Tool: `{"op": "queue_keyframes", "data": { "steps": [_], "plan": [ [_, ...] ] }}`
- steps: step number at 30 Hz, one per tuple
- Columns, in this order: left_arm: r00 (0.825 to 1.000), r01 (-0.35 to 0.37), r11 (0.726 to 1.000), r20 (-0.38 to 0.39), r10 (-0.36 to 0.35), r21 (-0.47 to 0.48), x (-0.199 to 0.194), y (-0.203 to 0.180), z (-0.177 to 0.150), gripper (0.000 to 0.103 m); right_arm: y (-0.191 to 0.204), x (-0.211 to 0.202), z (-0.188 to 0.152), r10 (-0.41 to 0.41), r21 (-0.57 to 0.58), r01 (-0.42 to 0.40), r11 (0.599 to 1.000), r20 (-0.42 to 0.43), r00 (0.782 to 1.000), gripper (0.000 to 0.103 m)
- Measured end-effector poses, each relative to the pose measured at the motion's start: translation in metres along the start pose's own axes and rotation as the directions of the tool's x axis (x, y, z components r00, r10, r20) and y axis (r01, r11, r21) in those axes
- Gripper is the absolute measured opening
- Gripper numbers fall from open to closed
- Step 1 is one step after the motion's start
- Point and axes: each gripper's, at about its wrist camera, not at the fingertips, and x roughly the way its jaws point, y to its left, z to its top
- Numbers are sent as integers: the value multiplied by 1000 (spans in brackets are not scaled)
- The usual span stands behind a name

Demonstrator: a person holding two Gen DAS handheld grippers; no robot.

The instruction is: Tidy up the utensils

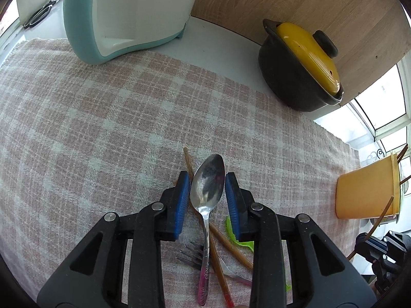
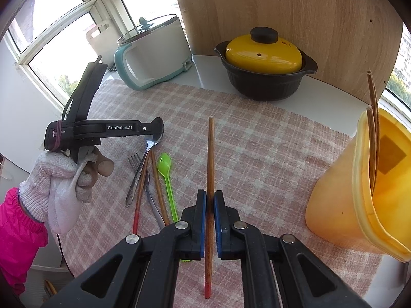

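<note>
My left gripper (image 1: 207, 192) is open, its blue pads on either side of the bowl of a metal spoon (image 1: 206, 200) that lies on the checked cloth (image 1: 102, 128). Under the spoon lie a fork (image 1: 190, 255), wooden chopsticks (image 1: 218, 243) and a green plastic spoon (image 1: 232, 233). My right gripper (image 2: 210, 200) is shut on one wooden chopstick (image 2: 211, 154) and holds it above the cloth. The yellow cup (image 2: 364, 187) at the right holds two chopsticks (image 2: 373, 128). The left gripper (image 2: 151, 128) also shows in the right wrist view, over the spoon (image 2: 143, 164).
A black pot with a yellow lid (image 2: 264, 64) stands at the back against a wooden panel (image 2: 308, 12). A white and teal cooker (image 2: 151, 56) stands at the back left. The yellow cup (image 1: 367, 187) lies near the cloth's right edge.
</note>
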Motion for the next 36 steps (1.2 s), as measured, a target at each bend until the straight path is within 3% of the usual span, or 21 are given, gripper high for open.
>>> {"op": "queue_keyframes", "data": {
  "steps": [1, 5, 11, 17, 25, 36],
  "plan": [
    [1000, 5, 1000, 0, -5, -2, 1, 0, 1, 28, 0, 0, 0, 0, 1, 0, 1000, 1, 1000, 3],
    [1000, 7, 1000, -2, -7, -9, 4, 1, 2, 8, -1, -1, 0, -4, 2, 4, 1000, 2, 1000, 3],
    [1000, 12, 1000, 7, -12, -17, 3, 4, 2, 1, -2, -1, 0, -6, 3, 6, 1000, 1, 1000, 3],
    [999, 31, 999, 42, -30, -35, -9, 12, -3, 0, -2, -1, 1, -7, 4, 7, 1000, 1, 1000, 3],
    [990, 21, 999, 140, -27, 40, -40, 0, -17, 0, -2, -2, 0, -15, 10, 15, 1000, 16, 1000, 3],
    [957, 48, 993, 278, -76, 105, -100, -24, -38, 0, 0, -20, -1, -33, 18, 32, 999, 76, 997, 3]
  ]
}}
